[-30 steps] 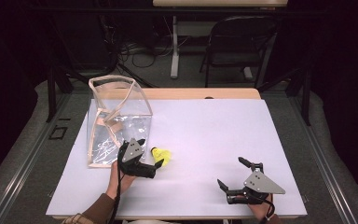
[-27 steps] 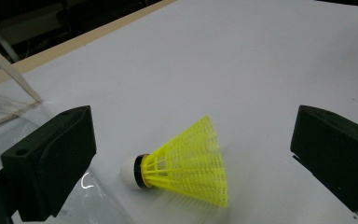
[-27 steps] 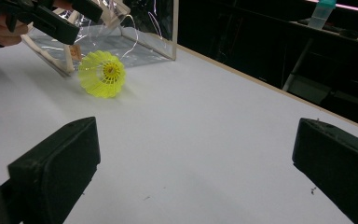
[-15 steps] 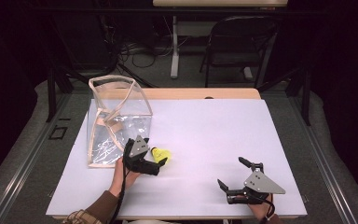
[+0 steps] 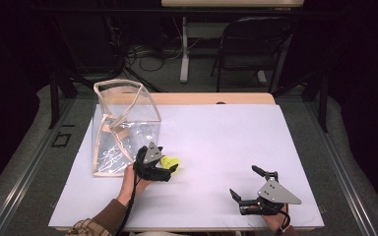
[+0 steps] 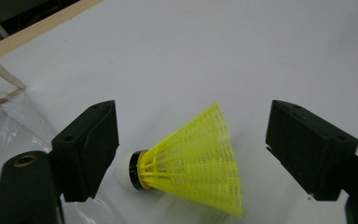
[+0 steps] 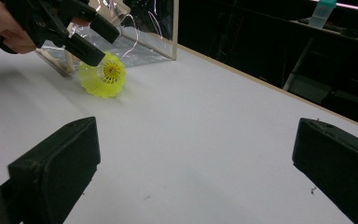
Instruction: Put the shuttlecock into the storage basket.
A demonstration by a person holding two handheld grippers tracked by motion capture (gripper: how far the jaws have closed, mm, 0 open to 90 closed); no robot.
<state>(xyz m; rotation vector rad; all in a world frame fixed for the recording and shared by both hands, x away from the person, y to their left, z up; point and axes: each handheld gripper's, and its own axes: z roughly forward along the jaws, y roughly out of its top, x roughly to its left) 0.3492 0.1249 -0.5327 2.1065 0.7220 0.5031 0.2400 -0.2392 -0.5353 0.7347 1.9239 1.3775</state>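
Yellow plastic marks the shuttlecock (image 5: 172, 162), lying on the white table (image 5: 216, 142) just beside the clear bag (image 5: 123, 132) in the high view. Your left gripper (image 5: 163, 170) sits over it, jaws spread, while your right gripper (image 5: 246, 184) rests near the table's front edge, well apart, also spread wide.

In the left gripper view, your jaws stand wide on either side of the shuttlecock (image 6: 191, 161), which lies on its side; its white cork tip is at the left jaw, the skirt clear of the right.

In the right gripper view, your jaws gape with nothing between them; the shuttlecock (image 7: 103, 74) lies far off under the left gripper (image 7: 86, 39).
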